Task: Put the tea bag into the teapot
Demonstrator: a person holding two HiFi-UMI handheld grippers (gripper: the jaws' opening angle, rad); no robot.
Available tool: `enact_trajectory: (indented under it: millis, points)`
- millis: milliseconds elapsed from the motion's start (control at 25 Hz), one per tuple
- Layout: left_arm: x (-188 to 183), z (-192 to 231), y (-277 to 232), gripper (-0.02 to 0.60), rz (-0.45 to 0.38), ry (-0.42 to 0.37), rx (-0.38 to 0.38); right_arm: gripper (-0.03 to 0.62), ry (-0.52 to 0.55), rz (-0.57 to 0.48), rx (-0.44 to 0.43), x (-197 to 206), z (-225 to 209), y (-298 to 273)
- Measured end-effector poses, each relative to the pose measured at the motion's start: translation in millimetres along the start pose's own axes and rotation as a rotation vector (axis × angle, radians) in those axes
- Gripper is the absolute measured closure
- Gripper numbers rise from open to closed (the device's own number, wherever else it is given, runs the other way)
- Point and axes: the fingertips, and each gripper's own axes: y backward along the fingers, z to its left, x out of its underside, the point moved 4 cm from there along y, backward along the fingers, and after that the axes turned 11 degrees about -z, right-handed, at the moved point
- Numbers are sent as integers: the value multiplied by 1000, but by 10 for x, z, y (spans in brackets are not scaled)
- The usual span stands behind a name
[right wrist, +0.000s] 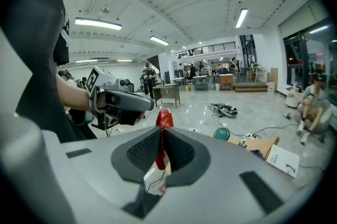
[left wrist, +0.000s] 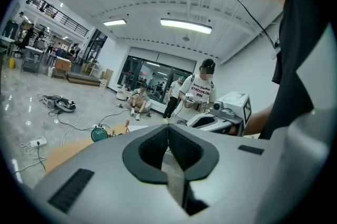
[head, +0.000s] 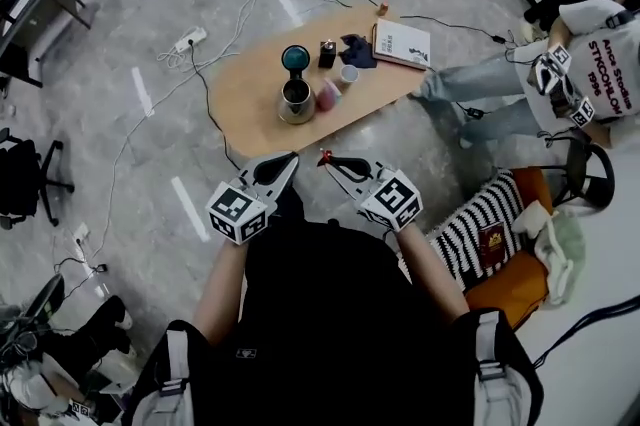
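Tea bag (right wrist: 164, 118) is pinched in the right gripper (right wrist: 160, 130), well apart from the teapot (head: 296, 100) on the table (head: 248, 104); left gripper (left wrist: 167, 127) is clenched, empty. Centre it over the pot's mouth before releasing.

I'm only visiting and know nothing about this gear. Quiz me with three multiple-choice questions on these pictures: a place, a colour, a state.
1. Where is the teapot? A on the wooden table; B on a shelf; C in a sink.
2. What colour is the tea bag at its top? A green; B red; C yellow.
3. How are the right tongs? A open, empty; B set down; C shut on the tea bag.
Answers: 1 A, it stands on the tabletop beside a teal lid. 2 B, red shows above the jaws. 3 C, the jaws press the bag between them.
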Motion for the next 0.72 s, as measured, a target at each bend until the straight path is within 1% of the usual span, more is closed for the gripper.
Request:
enact_trajectory:
  millis: [160, 280, 440, 720]
  points:
    - [-137, 443, -152, 571, 2, 5, 38, 569, 4, 11, 24, -100, -182, -377]
    - [-262, 683, -265, 571, 6, 4, 77, 569, 9, 14, 44, -207, -290, -609]
    - [-346, 908, -353, 571, 24, 0, 129, 569, 2, 17, 76, -234, -403, -849]
    - [-415, 1213, -354, 569, 45, 3, 174, 569, -4, 21, 124, -234, -507, -1137]
